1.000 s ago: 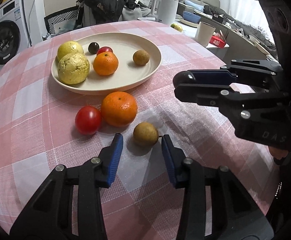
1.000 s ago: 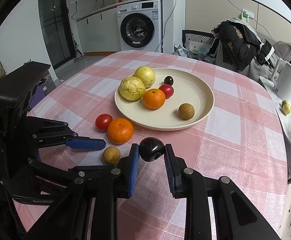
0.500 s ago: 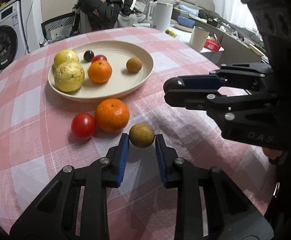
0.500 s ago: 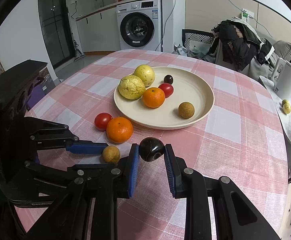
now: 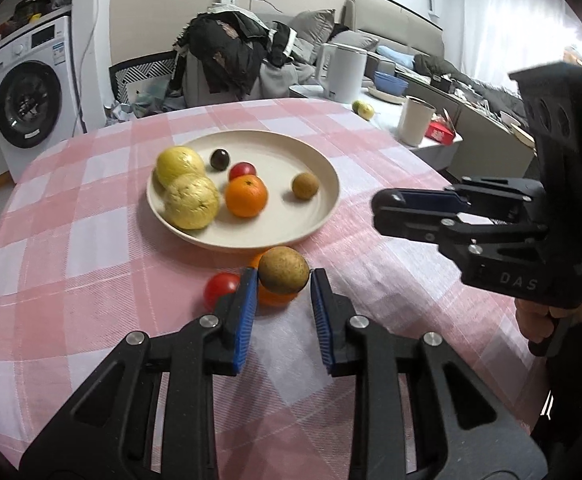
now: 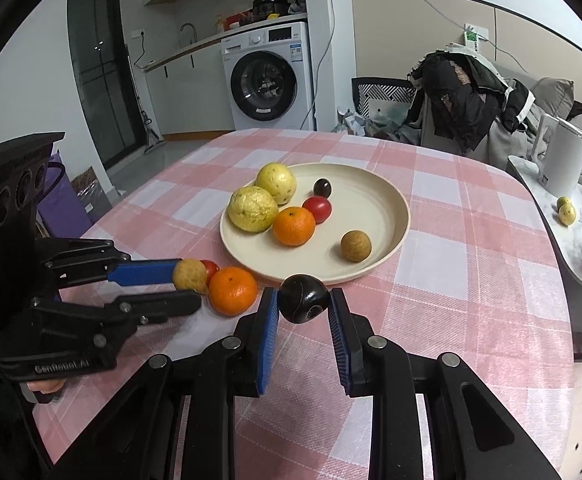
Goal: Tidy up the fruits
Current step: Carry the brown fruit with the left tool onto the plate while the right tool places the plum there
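Near the table's [image 6: 471,240] front edge, just short of the cream plate [image 6: 395,216], I pinch a small brown fruit [image 5: 283,269] in my left gripper [image 5: 283,280], lifted clear of the pink checked cloth above the loose orange [image 6: 233,290] and the red tomato [image 5: 221,286] lying there. My right gripper [image 6: 303,300] is clamped on a dark round fruit [image 6: 303,298] beside the plate's front rim. On the plate sit two yellow fruits [image 6: 253,209], an orange [image 6: 293,226], a red tomato [image 6: 318,209], a dark fruit [image 6: 322,188] and another brown one [image 6: 355,245].
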The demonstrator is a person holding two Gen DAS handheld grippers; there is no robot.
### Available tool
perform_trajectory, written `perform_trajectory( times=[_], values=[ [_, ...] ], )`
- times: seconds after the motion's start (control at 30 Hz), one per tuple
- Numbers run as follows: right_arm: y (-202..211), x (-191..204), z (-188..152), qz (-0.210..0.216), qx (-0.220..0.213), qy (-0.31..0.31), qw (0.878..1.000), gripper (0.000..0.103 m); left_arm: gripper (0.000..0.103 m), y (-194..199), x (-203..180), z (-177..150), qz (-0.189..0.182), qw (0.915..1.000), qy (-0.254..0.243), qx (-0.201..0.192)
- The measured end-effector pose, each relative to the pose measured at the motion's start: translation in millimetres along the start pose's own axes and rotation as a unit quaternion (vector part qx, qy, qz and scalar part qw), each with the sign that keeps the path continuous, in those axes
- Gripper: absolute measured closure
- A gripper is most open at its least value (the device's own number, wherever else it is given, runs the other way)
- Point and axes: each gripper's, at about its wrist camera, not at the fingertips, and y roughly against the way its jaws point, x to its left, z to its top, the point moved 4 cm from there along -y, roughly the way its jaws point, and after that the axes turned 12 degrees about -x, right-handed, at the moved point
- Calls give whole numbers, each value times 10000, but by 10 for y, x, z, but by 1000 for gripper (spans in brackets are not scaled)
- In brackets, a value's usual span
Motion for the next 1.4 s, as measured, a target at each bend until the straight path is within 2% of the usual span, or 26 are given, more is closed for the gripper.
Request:
perform_trajectory(
  times=[0.37,0.67,0.9,1.4],
  values=[
    [-25,-40,48,-157,-155,-20,9998,77,79,-139,231,121,249,9996,129,-104],
    [-174,-1,73,-154,-64,28,9999,77,79,-336,237,216,350,9994,38,-46],
    [-322,-20,156,-269,-89,-80,9996,77,79,-516,289,259,414,9990,163,-10],
    [-588,-166,104,-410,102,-388,9984,77,79,-790,313,201,592,9981,-8,157]
  ],
)
